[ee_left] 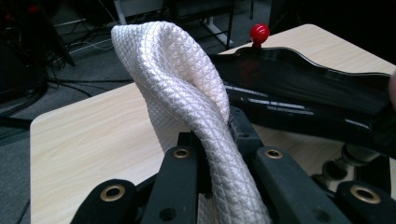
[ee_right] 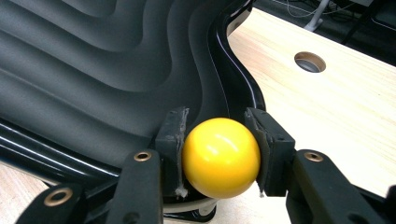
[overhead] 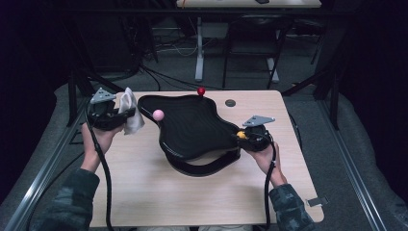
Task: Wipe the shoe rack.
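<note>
A black wavy-rimmed tray [overhead: 192, 127] rests on a black base in the middle of the table. It carries three knobs: a red ball [overhead: 201, 91] at the far rim, a pink ball [overhead: 158, 115] at the left rim and a yellow ball [overhead: 241, 135] at the right rim. My left gripper [overhead: 126, 115] hovers left of the tray, shut on a white quilted cloth [ee_left: 182, 93] that stands up out of its jaws. The red ball [ee_left: 259, 33] sits beyond the cloth. My right gripper [ee_right: 218, 137] is shut on the yellow ball [ee_right: 220, 156], one pad pressing on each side of it.
The tray's glossy rim [ee_left: 317, 100] lies just right of the cloth. A round cable hole [overhead: 230, 102] is set in the wooden tabletop [overhead: 159, 187] at the back right. Behind the table stand desk legs [overhead: 199, 48] and cables on the floor.
</note>
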`<state>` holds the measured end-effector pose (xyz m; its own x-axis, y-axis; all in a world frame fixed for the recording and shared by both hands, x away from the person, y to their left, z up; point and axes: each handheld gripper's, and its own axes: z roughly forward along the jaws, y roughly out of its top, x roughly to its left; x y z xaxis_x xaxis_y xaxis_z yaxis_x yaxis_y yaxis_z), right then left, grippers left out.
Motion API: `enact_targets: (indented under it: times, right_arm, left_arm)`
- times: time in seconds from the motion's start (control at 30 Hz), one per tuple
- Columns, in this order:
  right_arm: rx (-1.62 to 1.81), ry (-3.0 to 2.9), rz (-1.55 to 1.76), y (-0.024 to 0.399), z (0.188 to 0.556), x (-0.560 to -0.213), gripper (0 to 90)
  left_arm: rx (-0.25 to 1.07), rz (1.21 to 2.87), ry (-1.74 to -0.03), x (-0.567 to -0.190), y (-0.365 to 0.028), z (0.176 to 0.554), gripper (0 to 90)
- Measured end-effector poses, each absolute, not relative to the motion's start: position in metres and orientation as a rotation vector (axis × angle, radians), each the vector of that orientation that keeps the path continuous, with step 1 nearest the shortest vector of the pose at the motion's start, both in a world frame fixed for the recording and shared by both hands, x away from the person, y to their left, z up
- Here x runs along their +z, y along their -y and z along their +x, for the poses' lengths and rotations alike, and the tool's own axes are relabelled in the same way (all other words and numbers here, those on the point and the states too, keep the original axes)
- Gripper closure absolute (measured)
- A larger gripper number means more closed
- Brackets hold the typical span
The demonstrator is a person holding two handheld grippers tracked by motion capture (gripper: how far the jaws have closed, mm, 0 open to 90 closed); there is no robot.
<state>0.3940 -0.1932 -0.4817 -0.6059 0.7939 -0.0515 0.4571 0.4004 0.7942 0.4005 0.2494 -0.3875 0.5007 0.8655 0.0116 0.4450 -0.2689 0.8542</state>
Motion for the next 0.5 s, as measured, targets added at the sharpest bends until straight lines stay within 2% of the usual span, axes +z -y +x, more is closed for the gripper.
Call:
enact_targets:
  times: [0.5]
  right_arm:
    - [1.065,-2.237,1.065,0.193,0.393,-0.482,59.7]
  left_arm:
    - [0.576,1.972,-0.939,-0.379,-0.225,0.380,83.0]
